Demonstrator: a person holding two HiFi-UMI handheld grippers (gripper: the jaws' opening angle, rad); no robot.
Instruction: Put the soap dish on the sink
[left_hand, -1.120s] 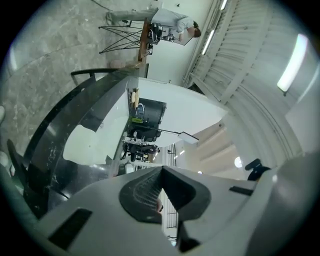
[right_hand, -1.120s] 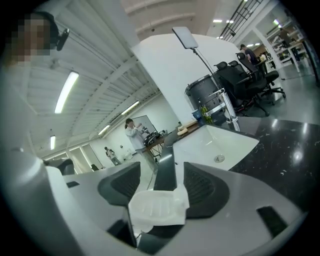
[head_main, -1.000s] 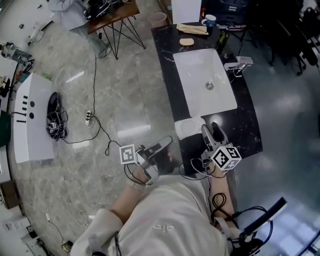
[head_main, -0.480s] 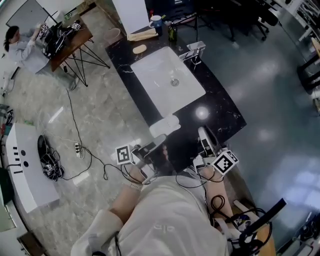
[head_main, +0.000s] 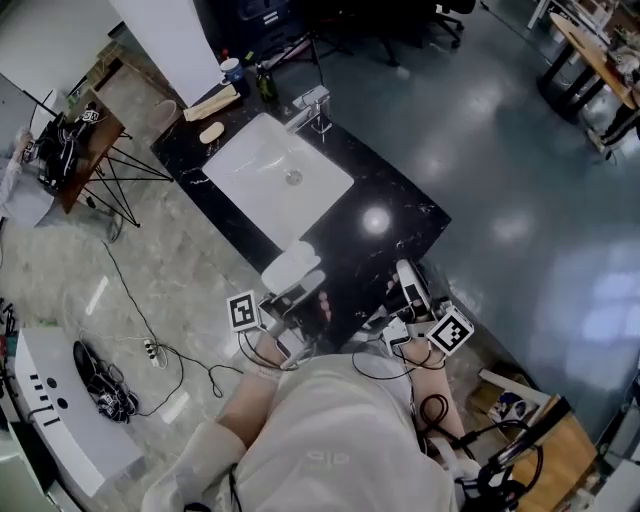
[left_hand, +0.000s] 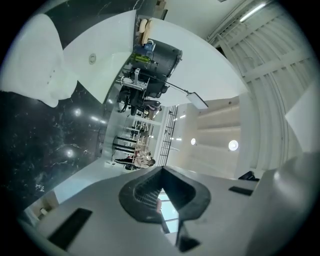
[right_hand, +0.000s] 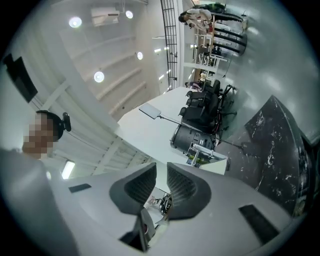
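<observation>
The soap dish (head_main: 291, 268) is seen lying on the black worktop (head_main: 390, 220). It is at about 6 o'clock from the white sink basin (head_main: 265, 165), with its far edge at the basin's near corner and apparently touching it. It lies flat and is held by nothing. In the left gripper view the same dish (left_hand: 42, 65) is found toward 10 o'clock, well clear of the jaws.

The left gripper (head_main: 312, 283) is kept at about 5 o'clock from the dish, near it but apart. Its jaws are pressed fully together with nothing between them, as is confirmed in its own view (left_hand: 161, 171).

The right gripper (head_main: 404, 270) is held over the near edge of the worktop, at roughly 3 o'clock from the dish and well apart from it. Its jaws (right_hand: 161, 167) have just been closing. Only a narrow slit is left between the pads and nothing is caught in it.

The placing is judged to be done, since the dish is set down beside the basin and released. Little seems to be left, beyond a nudge if the dish is wanted nearer the tap (head_main: 312, 105) at the basin's 1 o'clock side. Whether that is needed cannot be told from the task wording.
</observation>
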